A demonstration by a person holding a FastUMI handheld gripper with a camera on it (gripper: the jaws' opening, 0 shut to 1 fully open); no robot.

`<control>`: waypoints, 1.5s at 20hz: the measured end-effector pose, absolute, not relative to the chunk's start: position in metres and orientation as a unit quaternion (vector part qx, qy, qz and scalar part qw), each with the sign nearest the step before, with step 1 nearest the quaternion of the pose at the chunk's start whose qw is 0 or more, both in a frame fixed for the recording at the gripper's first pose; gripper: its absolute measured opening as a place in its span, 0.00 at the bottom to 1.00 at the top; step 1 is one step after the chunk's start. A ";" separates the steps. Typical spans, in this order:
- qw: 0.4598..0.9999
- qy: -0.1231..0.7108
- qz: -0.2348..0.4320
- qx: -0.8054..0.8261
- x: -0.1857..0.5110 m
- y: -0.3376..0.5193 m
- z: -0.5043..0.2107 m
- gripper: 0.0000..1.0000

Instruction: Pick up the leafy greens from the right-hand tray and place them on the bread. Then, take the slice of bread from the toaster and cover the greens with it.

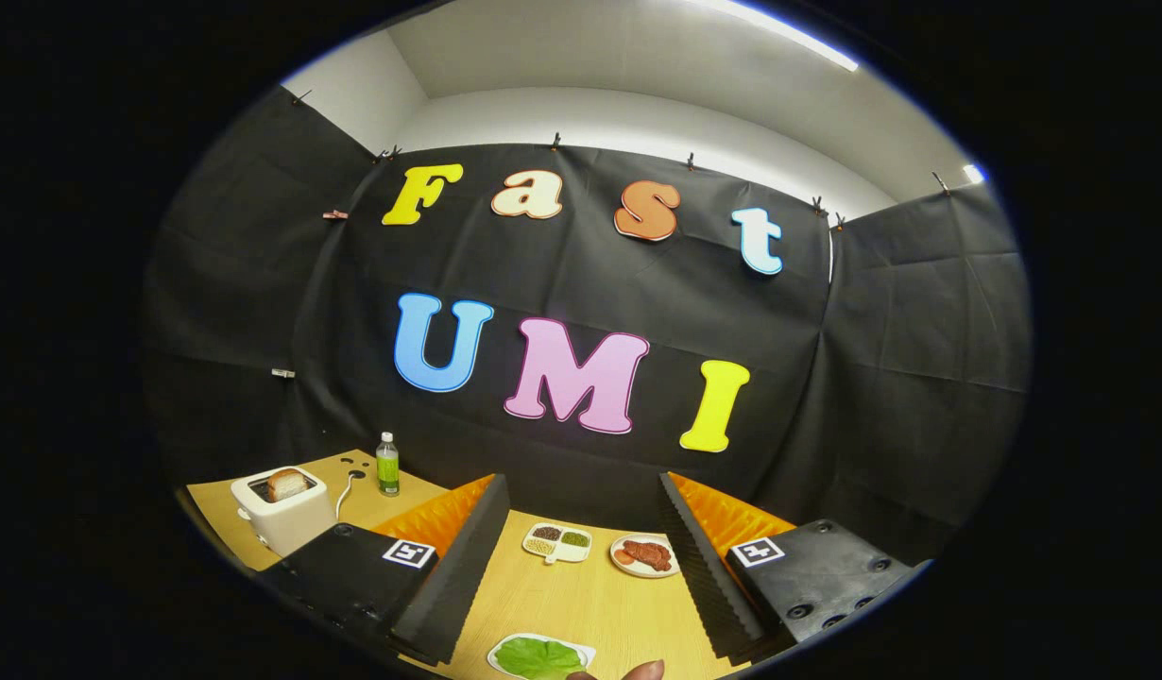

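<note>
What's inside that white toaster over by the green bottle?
A browned slice of bread stands in the toaster, its top poking out of the slot. Its lower part is hidden by the toaster's body. The open gripper holds nothing, well away from it.

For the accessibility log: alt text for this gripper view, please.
The gripper is open above a wooden table, with a tray of leafy greens between its fingers. Beyond them sit a divided dish, a plate of meat, and a toaster holding bread.

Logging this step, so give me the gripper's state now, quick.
Gripper: open, fingers spread wide and holding nothing; the leafy greens on their tray lie between the fingers, untouched, and the bread sits in the toaster.
</note>
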State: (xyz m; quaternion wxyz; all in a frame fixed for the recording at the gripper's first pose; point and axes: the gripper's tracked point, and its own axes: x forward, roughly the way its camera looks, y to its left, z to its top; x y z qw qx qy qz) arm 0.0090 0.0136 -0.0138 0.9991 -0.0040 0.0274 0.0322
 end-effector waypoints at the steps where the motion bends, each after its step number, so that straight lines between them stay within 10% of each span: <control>1: 0.999 0.037 0.039 -0.007 0.011 0.016 -0.021 0.97; 15: 0.897 0.403 0.179 -0.037 -0.031 0.033 -0.310 0.96; 30: 0.798 0.546 0.248 -0.054 -0.051 0.060 -0.444 0.76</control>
